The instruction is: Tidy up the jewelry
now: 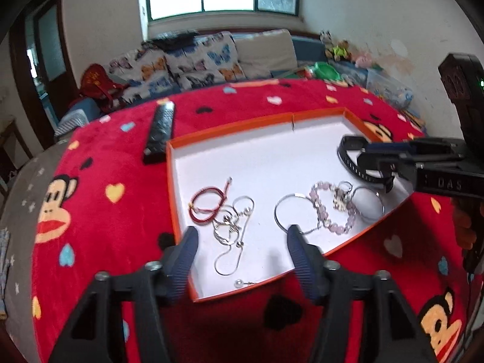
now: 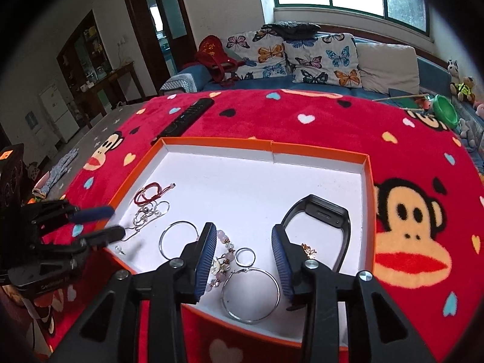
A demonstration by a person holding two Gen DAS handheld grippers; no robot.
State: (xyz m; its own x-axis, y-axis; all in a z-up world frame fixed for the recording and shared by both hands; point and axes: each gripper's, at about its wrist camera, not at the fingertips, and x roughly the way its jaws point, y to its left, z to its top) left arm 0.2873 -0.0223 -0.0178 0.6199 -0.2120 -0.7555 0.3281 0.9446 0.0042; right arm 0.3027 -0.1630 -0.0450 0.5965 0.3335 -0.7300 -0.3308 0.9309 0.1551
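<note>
on the red cartoon-print blanket (image 2: 332, 115) sits a shallow orange tray (image 1: 230, 127) with a white floor, and all the jewelry we are sorting lies inside it. our left gripper (image 1: 242, 236) hangs over the tray's near edge with its jaws standing wide and nothing pressed between them; the silver chain necklace (image 1: 233, 236) lies on the tray floor in the gap ahead of the fingertips, a red cord bracelet (image 1: 205, 208) just beyond the left finger, and a small pearl stud (image 1: 240, 283) near the tray's front wall. our right gripper (image 2: 243, 236) is partly open above the other side, gripping nothing; between its fingers we see a small silver ring (image 2: 245, 256) and a large silver hoop (image 2: 250, 295), while the pink bead bracelet (image 2: 224, 254) lies against the left finger. a second thin hoop (image 2: 177, 239) lies left of that finger. the black watch band (image 2: 320, 220) rests just past the right finger, near the tray's right wall. a black remote (image 2: 187, 118) lies on the blanket beyond the tray.
</note>
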